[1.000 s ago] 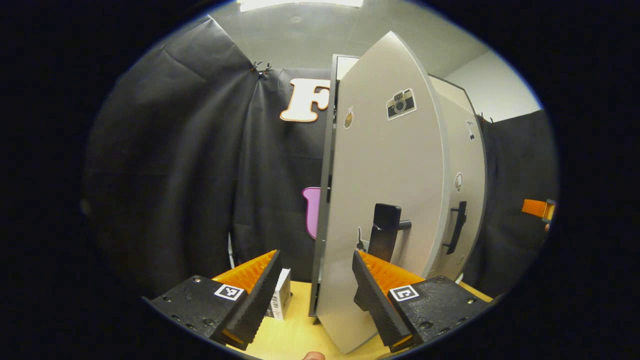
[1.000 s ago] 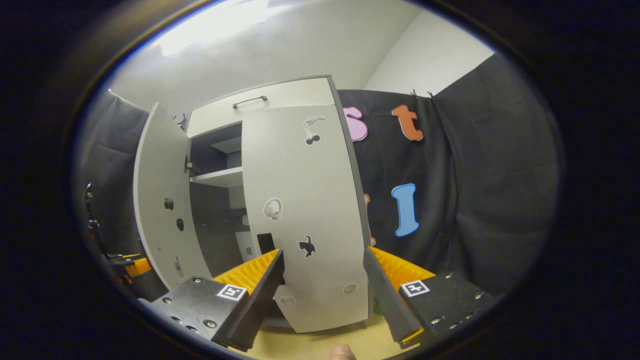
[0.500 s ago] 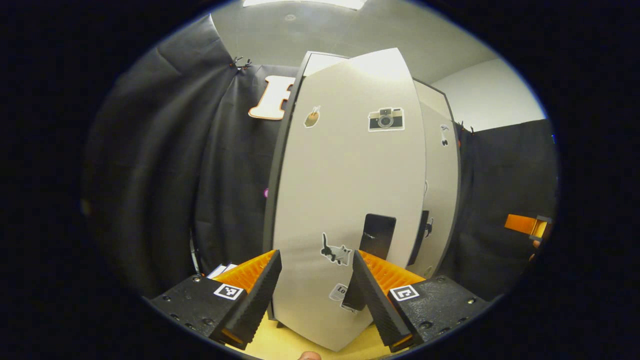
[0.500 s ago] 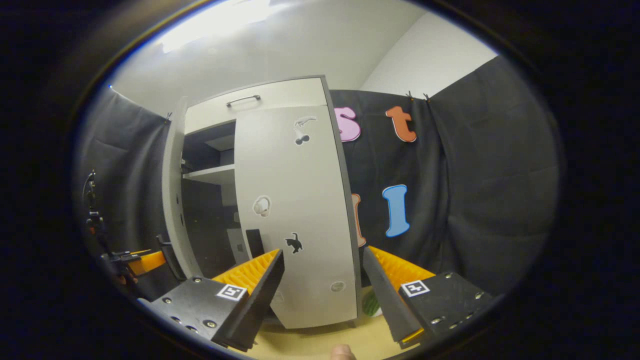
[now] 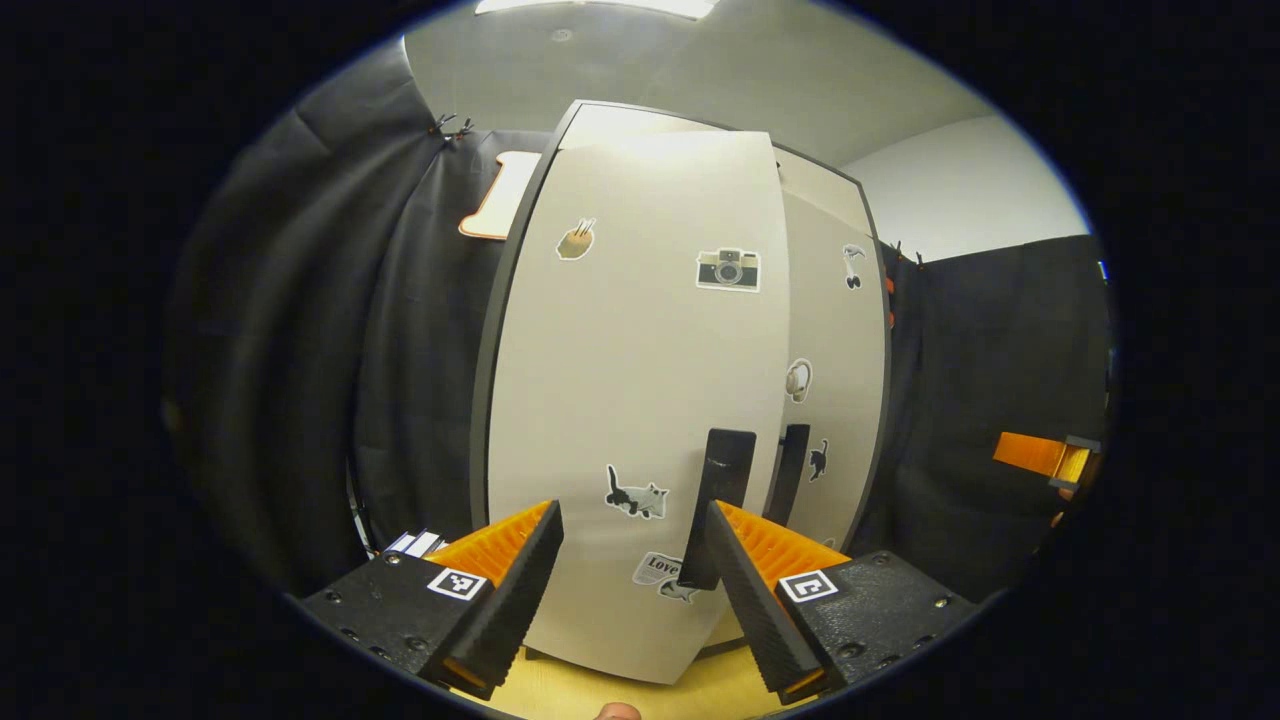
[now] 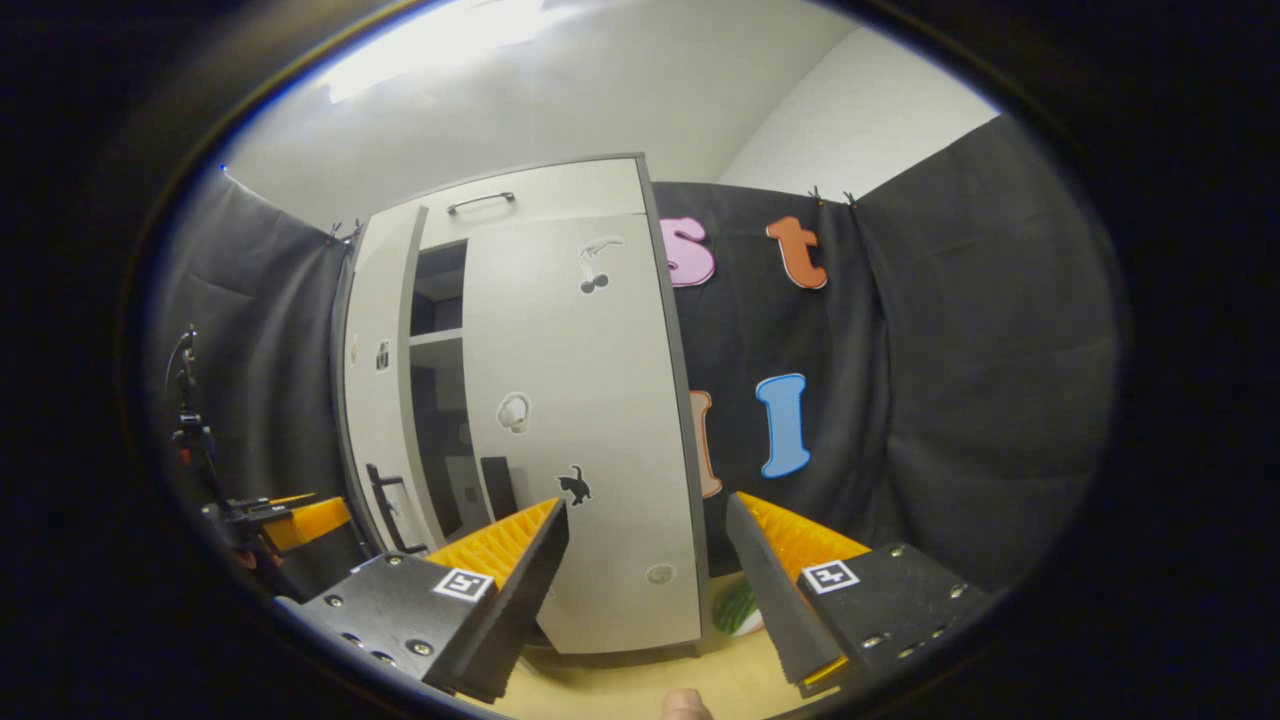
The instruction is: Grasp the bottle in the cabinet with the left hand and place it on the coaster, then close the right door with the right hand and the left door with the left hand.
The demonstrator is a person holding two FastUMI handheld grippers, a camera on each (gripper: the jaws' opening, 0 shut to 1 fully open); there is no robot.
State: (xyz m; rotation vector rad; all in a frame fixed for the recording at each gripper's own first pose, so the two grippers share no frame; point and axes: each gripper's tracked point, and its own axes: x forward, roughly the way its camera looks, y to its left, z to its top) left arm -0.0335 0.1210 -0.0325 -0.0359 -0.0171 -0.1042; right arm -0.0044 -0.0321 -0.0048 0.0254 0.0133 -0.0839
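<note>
left gripper (image 5: 632, 560) sits spread wide right up at the left door (image 5: 630, 400), nothing between its fingers, its right finger just beside the dark handle (image 5: 716, 500), placed, i'd judge, to push the panel shut. from here the door looks flush with the right door (image 5: 835, 400). the right gripper view says otherwise: a dark gap (image 6: 440, 400) with a shelf shows between the two doors, so the left door is not quite home. right gripper (image 6: 645, 570) is open too, empty, hanging back off the right door, which looks shut. cabinet (image 6: 520, 400) stands on the desk (image 6: 620, 680). the bottle's whereabouts i can't tell; something green (image 6: 737, 606) sits low by the cabinet's right corner.
</note>
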